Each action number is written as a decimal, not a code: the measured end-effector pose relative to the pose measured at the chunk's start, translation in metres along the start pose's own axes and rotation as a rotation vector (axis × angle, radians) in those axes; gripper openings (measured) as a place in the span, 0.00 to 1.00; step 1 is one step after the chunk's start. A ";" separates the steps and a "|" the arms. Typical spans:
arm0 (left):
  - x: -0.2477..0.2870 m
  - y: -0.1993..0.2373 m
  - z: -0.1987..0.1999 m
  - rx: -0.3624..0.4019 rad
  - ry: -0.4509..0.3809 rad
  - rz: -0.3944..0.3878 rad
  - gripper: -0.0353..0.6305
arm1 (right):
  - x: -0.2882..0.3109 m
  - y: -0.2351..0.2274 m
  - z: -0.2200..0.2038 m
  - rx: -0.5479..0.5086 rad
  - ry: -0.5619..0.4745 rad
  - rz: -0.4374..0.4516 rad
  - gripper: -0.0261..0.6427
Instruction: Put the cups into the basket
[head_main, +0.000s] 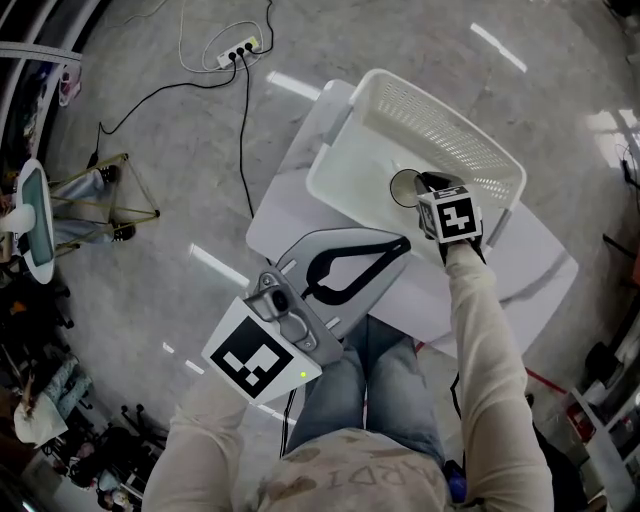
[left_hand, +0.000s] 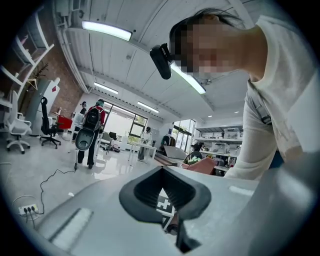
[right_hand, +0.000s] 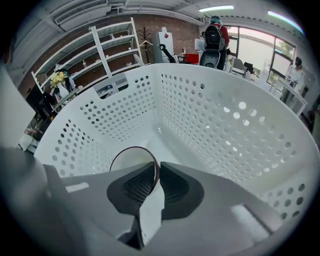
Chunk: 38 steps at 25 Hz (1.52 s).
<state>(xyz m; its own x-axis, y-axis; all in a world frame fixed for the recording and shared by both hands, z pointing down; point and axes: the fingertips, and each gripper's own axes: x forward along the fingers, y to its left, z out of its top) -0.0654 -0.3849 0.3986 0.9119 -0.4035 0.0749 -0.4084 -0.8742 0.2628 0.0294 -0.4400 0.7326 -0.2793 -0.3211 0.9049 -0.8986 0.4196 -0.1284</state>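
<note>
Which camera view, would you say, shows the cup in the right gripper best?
The right gripper view: the round translucent cup sits close up, its wall pinched in the jaws of the right gripper inside the white perforated plastic basket. The head view shows only its dark rim beside the gripper. The left gripper view points upward, missing it.

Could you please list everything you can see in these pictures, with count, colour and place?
basket: one, white, perforated, on the table
cup: one, see-through with a dark rim, inside the basket
table: one, white, in front of the person
power strip: one, white, on the grey floor, black cables plugged in
right gripper: one, grey, inside the basket, fingers shut on the cup's rim
left gripper: one, grey, near the person's lap, fingers shut, empty
</note>
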 end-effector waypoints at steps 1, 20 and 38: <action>-0.001 0.001 -0.003 -0.005 0.002 0.005 0.06 | 0.003 0.000 -0.002 0.000 0.004 0.000 0.13; -0.002 0.009 -0.024 -0.028 0.019 0.042 0.06 | 0.030 0.001 -0.025 -0.019 0.039 0.023 0.14; -0.002 -0.031 0.048 0.063 -0.049 0.050 0.06 | -0.114 0.037 0.062 -0.019 -0.294 0.121 0.08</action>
<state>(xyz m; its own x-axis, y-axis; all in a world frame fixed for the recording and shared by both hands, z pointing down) -0.0562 -0.3697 0.3437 0.8877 -0.4588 0.0387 -0.4568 -0.8671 0.1986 0.0071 -0.4410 0.5995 -0.4724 -0.4985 0.7269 -0.8471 0.4846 -0.2182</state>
